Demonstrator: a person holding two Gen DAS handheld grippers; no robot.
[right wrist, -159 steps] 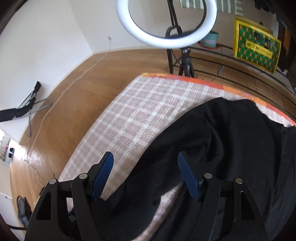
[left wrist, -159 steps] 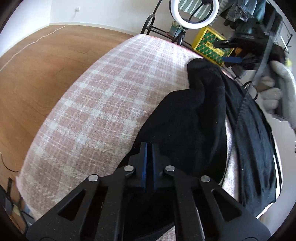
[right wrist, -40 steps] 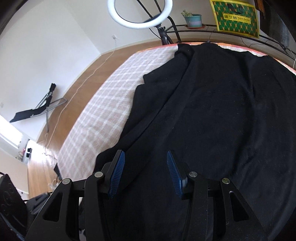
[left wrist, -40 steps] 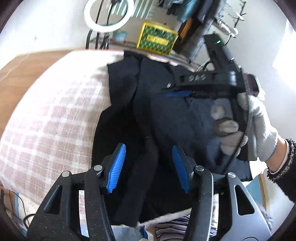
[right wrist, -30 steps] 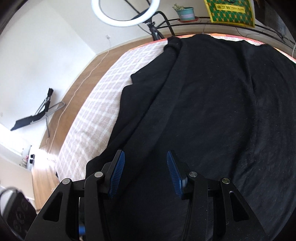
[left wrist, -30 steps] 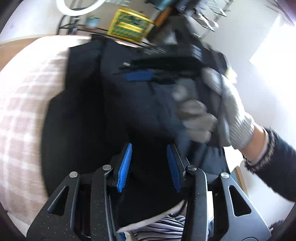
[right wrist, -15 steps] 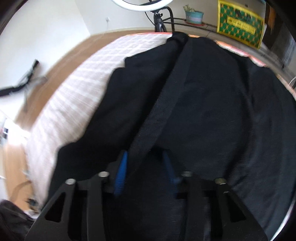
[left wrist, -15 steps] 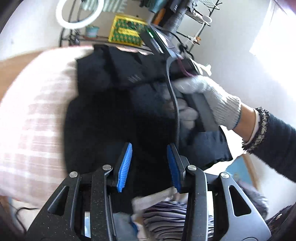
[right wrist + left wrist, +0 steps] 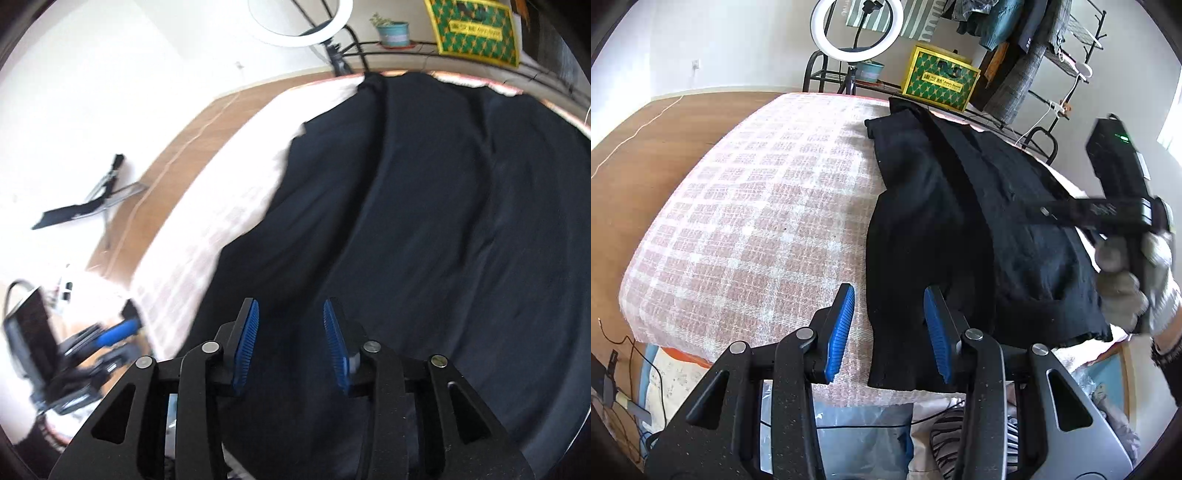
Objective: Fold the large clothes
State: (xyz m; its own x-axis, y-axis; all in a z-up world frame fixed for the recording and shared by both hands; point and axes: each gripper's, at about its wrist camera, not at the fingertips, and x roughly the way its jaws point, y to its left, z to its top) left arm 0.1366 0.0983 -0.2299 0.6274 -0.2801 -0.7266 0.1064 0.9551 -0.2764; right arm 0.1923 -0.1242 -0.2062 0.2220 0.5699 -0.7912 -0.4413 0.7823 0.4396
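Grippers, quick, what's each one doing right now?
Left gripper: open, holding nothing, over the garment edge.
Right gripper: opening, nothing gripped.

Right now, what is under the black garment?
The black garment lies on a pink-and-white checked bedcover that shows beside it. Whatever lies directly beneath the cloth is covered.

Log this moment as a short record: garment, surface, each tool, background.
garment: black garment spread flat, one side folded inward
surface: pink checked bed cover
left tool: left tool open, nothing held, above the garment's near hem
right tool: right tool opening, nothing between its pads, over the garment
background: ring light, yellow-green box
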